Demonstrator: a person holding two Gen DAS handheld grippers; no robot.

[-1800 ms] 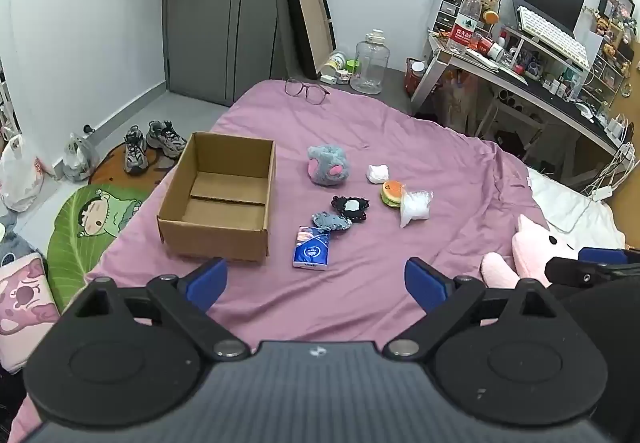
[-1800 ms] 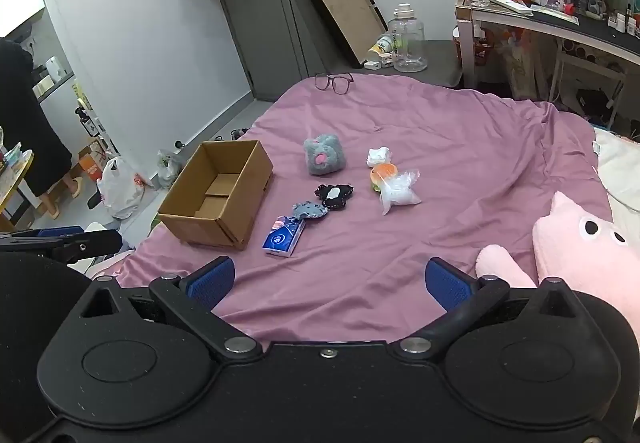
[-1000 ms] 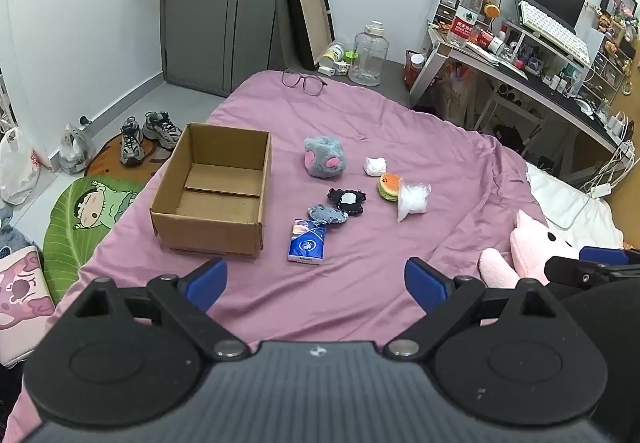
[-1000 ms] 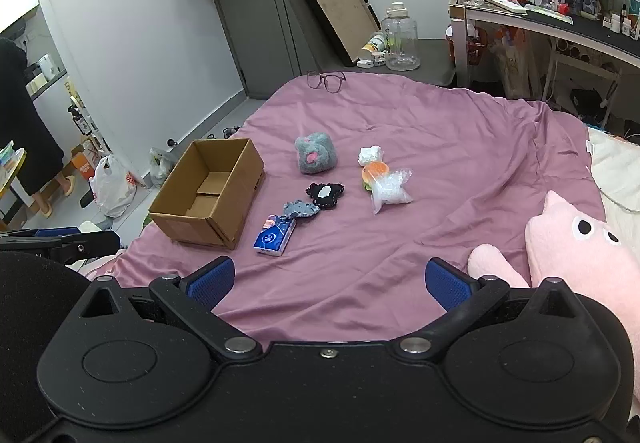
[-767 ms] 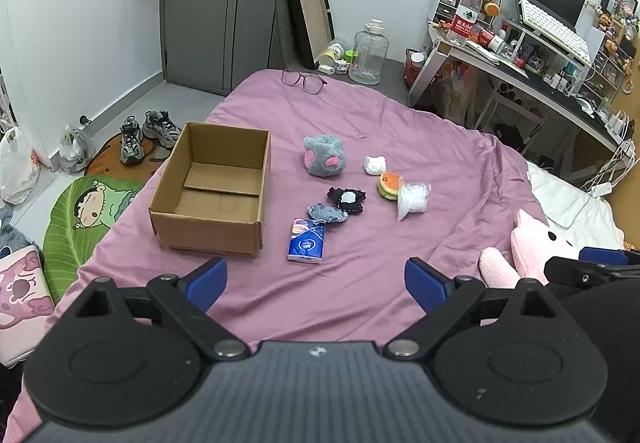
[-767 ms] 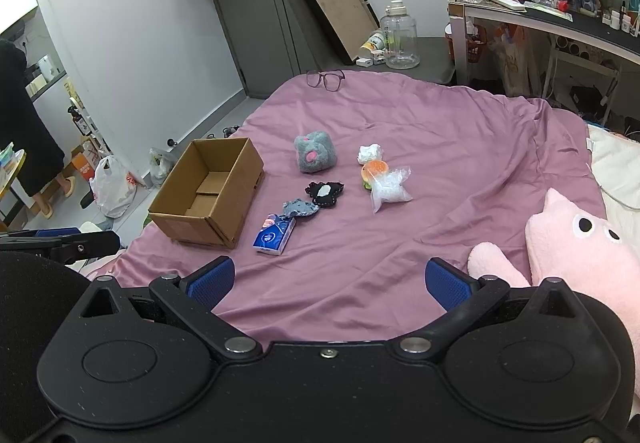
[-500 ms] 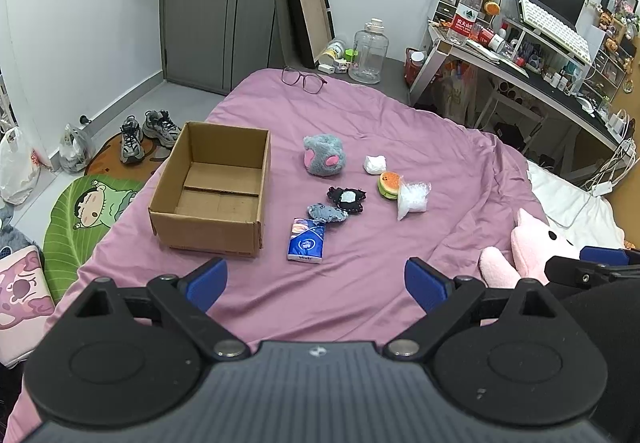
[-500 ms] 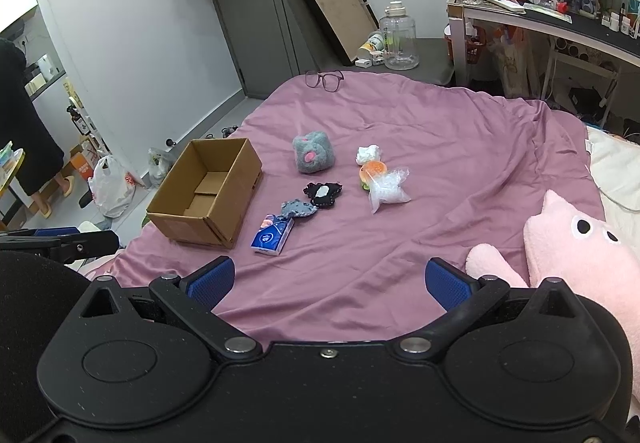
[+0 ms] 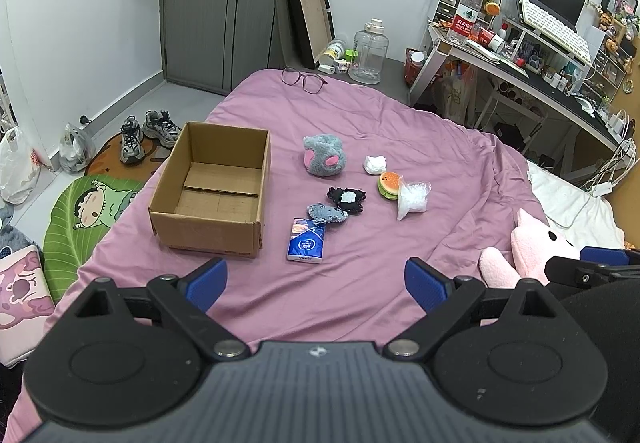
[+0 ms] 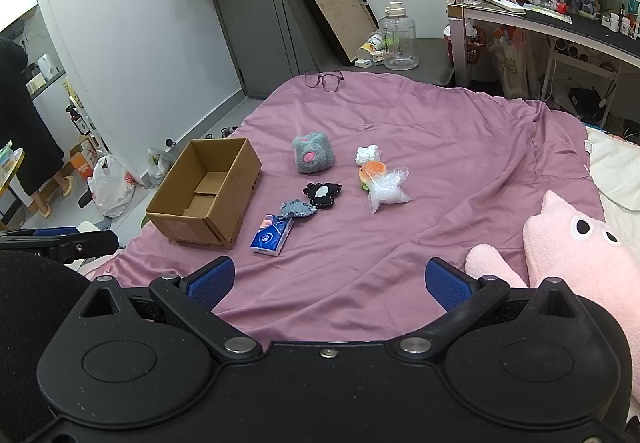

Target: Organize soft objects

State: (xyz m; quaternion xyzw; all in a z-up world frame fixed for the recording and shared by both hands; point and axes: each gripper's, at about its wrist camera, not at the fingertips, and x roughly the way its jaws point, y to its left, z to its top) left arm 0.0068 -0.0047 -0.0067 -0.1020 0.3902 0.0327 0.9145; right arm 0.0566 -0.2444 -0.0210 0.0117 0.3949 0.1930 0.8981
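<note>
On the purple bedsheet (image 9: 360, 115) lie several soft objects: a grey plush paw (image 9: 324, 155) (image 10: 313, 153), a white squishy (image 9: 374, 164) (image 10: 367, 153), a burger toy (image 9: 388, 184) (image 10: 372, 171), a clear bag of white filling (image 9: 412, 197) (image 10: 386, 189), a black pad (image 9: 347, 199) (image 10: 322, 194), a grey-blue pad (image 9: 326, 212) (image 10: 297, 209) and a blue tissue pack (image 9: 306, 241) (image 10: 272, 237). An empty cardboard box (image 9: 212, 187) (image 10: 206, 189) stands left of them. My left gripper (image 9: 316, 283) and right gripper (image 10: 327, 279) hover open near the bed's front edge, well short of the objects.
A pink plush (image 10: 580, 255) (image 9: 532, 239) lies at the right by a white pillow (image 9: 572, 203). Glasses (image 9: 304, 78) rest at the bed's far end. Shoes (image 9: 148, 131), bags and a mat cover the floor at left; a cluttered desk (image 9: 520, 59) stands at the right.
Both grippers have pulled back and risen slightly, so the box and toys look a little farther away. Both stay open and nothing on the bed has moved.
</note>
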